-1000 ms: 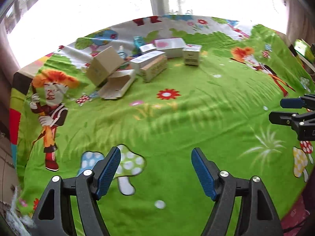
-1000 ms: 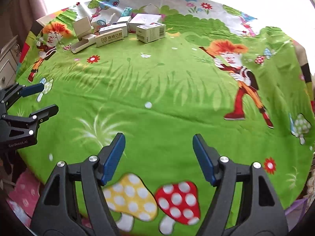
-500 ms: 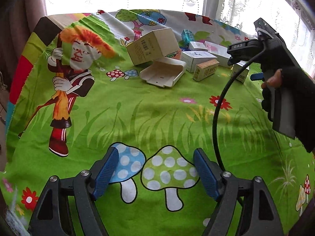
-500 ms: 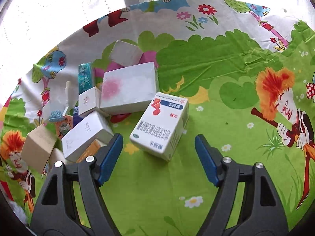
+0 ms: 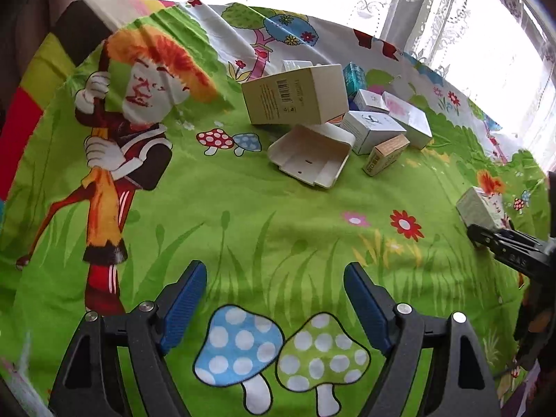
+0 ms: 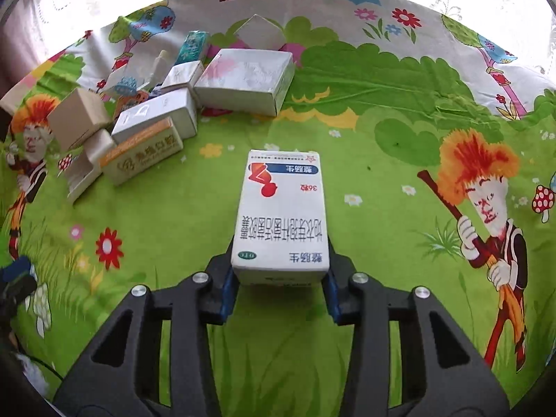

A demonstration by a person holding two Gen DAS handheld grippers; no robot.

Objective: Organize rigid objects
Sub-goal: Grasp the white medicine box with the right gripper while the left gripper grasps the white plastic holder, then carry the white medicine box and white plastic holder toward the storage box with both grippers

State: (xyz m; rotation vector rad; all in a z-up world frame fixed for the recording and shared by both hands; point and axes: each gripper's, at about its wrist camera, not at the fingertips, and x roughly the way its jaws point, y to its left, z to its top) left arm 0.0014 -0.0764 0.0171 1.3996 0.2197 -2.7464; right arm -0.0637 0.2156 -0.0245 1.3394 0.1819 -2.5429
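Right claw has the medicine box; left claw empty.
Your right gripper [image 6: 279, 278] has just closed, pads pressing both sides of the white medicine box [image 6: 282, 215], clear of the box pile [image 6: 166, 104]. Your left gripper [image 5: 274, 299] has been opening and stands wide over the green tablecloth [image 5: 278, 215].
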